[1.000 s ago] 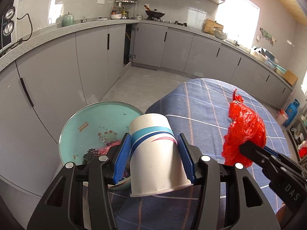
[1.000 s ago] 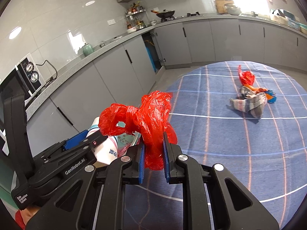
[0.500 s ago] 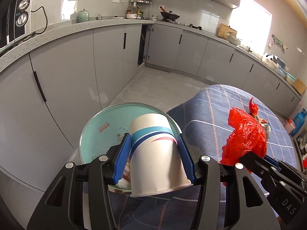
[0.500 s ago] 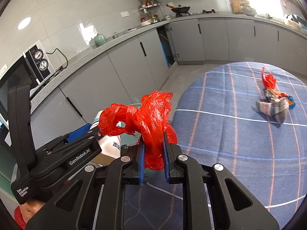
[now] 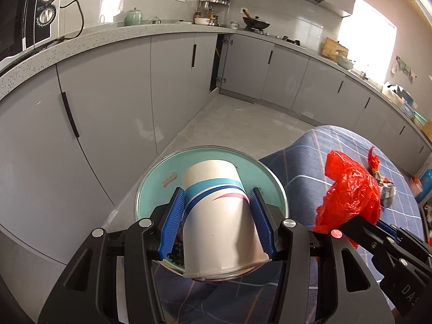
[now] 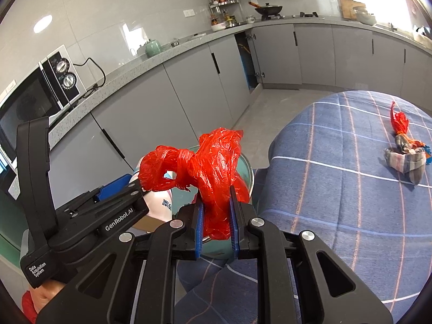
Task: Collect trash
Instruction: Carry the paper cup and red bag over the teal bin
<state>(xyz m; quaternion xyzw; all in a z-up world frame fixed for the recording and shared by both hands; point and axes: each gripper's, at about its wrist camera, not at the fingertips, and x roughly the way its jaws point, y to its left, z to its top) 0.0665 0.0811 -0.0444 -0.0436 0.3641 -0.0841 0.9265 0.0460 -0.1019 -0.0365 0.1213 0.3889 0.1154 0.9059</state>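
My left gripper is shut on a white paper cup with blue bands, held upside down over the open teal trash bin. My right gripper is shut on a crumpled red plastic bag, held just above the bin's rim. The red bag also shows in the left wrist view, to the right of the cup. The cup shows in the right wrist view, behind the left gripper's body.
The bin stands at the edge of a table with a blue plaid cloth. A bundle of rags and red plastic lies on the cloth at the far right. Grey kitchen cabinets curve around the left and back.
Both grippers have moved left towards the bin with their loads. The cup now hangs over the bin's middle and the red bag over its rim.
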